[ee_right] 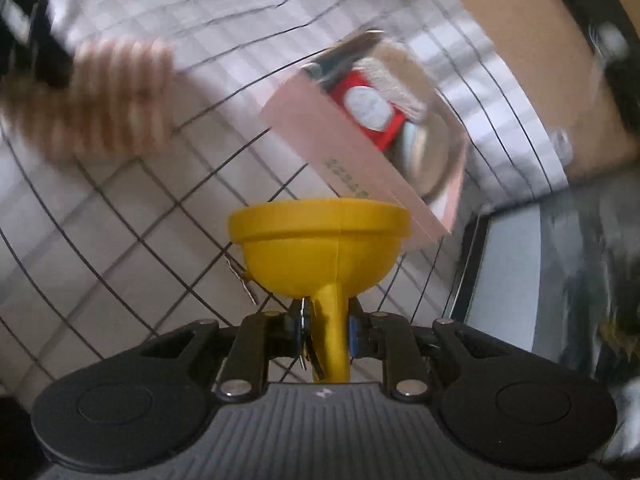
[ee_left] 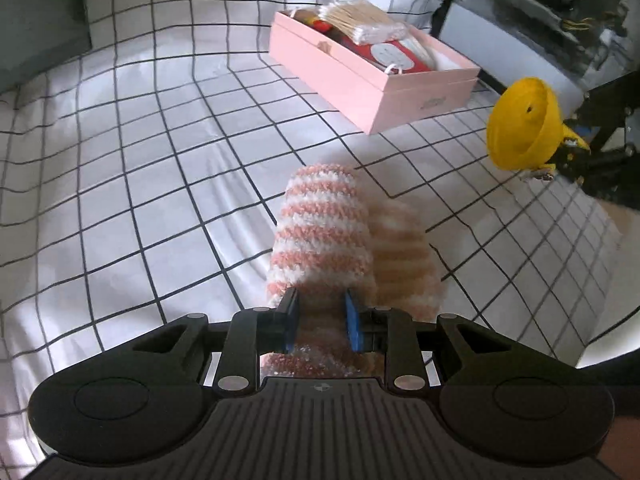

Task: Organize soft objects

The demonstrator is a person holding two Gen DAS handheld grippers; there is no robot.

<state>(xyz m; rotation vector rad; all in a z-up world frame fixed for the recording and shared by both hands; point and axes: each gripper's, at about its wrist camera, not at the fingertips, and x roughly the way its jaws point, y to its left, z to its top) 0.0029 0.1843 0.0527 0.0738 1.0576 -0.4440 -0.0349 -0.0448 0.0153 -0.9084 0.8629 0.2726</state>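
My left gripper [ee_left: 322, 320] is shut on a fuzzy pink-and-white striped sock [ee_left: 320, 236], which hangs forward from the blue pads above the checked cloth [ee_left: 140, 160]. My right gripper [ee_right: 326, 334] is shut on the spout of a yellow funnel [ee_right: 320, 240], bowl pointing away from the camera. The same funnel [ee_left: 520, 124] shows at the right of the left wrist view, and the sock [ee_right: 116, 100] appears blurred at the upper left of the right wrist view. An open pink box [ee_left: 372, 76] lies beyond both; it [ee_right: 344, 148] holds a red packet and a bundle of cotton swabs.
The white cloth with a black grid covers the whole work surface. A dark frame and a grey panel [ee_left: 500, 40] stand past the cloth's far right edge. A brown cardboard surface [ee_right: 520, 20] lies beyond the box in the right wrist view.
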